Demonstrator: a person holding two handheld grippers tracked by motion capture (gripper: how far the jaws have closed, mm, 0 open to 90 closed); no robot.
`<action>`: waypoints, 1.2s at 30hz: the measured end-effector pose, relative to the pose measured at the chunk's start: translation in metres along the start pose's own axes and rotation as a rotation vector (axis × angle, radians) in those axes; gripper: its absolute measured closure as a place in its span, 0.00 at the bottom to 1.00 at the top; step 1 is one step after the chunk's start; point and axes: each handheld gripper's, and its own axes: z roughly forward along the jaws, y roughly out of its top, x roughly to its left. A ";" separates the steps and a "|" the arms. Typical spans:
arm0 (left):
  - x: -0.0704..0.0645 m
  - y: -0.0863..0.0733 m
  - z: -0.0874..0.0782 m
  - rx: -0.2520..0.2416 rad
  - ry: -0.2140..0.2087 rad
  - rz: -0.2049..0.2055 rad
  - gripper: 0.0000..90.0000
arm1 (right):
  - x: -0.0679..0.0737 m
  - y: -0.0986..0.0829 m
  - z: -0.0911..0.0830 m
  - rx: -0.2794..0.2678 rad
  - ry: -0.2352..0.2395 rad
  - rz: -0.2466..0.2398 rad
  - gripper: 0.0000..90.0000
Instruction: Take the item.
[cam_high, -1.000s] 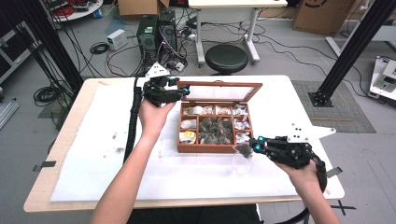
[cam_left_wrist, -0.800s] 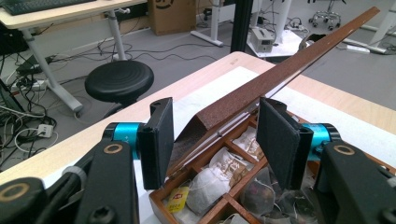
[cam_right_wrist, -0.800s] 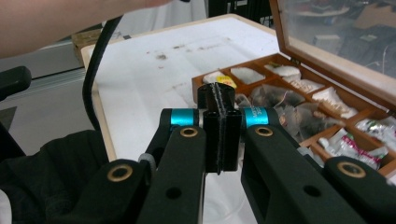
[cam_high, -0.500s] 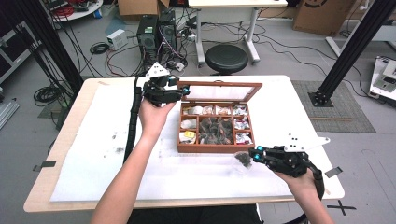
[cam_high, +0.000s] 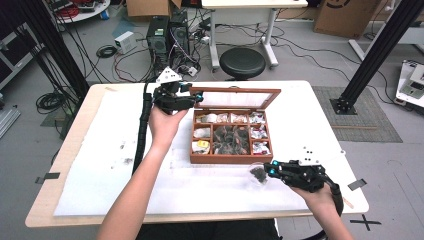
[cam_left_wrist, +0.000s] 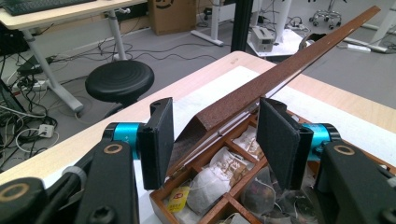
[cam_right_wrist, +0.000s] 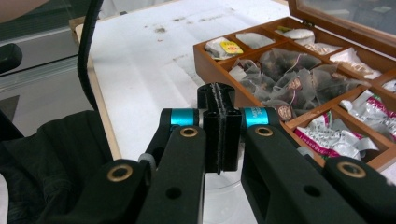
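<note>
A wooden tea box stands mid-table, its glass lid raised. Its compartments hold several tea bags. My left gripper is at the lid's left corner. In the left gripper view it is open, and the lid's edge runs between the two pads without touching them. My right gripper hovers in front of the box, near the table's front right, shut on a clear tea bag with dark leaves. In the right gripper view the jaws are pressed together, with the box beyond them.
A white cloth covers most of the wooden table. A black stool and a computer tower stand behind the table. Black frame posts rise at the right, with cables on the floor.
My right gripper has moved from the box's front right corner toward the table's front edge, carrying the tea bag. The left gripper and lid have stayed still.
</note>
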 end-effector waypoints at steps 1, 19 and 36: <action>0.000 0.000 0.000 0.000 0.000 0.001 0.52 | 0.000 -0.001 0.001 0.000 0.001 0.000 1.00; -0.001 0.000 0.000 0.004 -0.001 0.004 0.52 | -0.005 -0.001 0.000 -0.020 -0.016 0.022 0.80; 0.000 0.000 0.001 0.004 -0.011 0.001 0.51 | -0.019 0.013 -0.007 -0.096 -0.144 0.051 0.58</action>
